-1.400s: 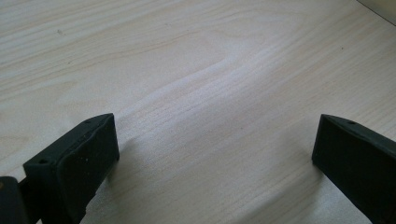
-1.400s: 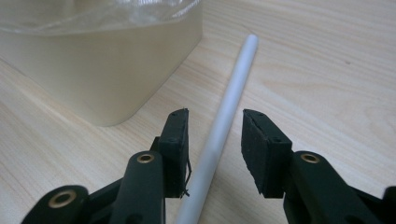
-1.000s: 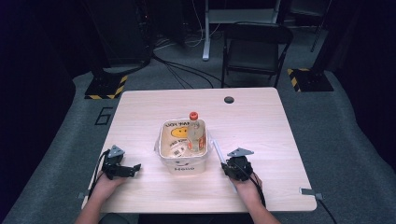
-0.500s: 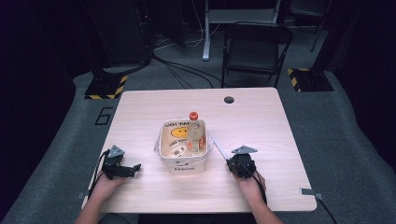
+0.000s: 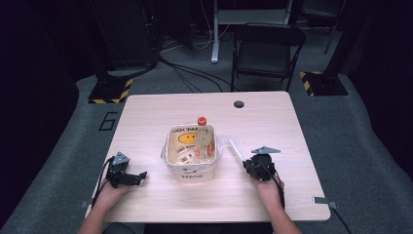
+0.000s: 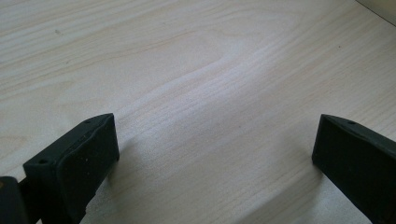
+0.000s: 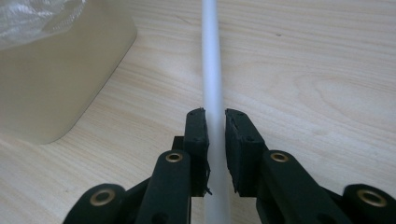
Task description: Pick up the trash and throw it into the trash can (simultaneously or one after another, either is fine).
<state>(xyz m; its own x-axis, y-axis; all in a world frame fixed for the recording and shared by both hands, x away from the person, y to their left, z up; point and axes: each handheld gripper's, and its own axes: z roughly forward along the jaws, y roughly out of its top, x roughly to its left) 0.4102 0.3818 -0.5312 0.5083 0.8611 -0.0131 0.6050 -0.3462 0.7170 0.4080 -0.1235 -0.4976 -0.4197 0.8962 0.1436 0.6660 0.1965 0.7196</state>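
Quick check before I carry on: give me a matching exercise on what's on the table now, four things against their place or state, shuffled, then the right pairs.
Things:
1. white straw
2. bottle
3. left gripper
4. beige bin

Places or states:
A. jaws wide apart over bare table
B. middle of the table, lined with clear plastic
C. clamped between the right gripper's jaws
D. lying in the bin, red cap at the far end

Pairs: 1-C, 2-D, 3-A, 4-B

One bin [image 5: 191, 171] — one bottle [image 5: 203, 139] — one straw [image 5: 236, 149].
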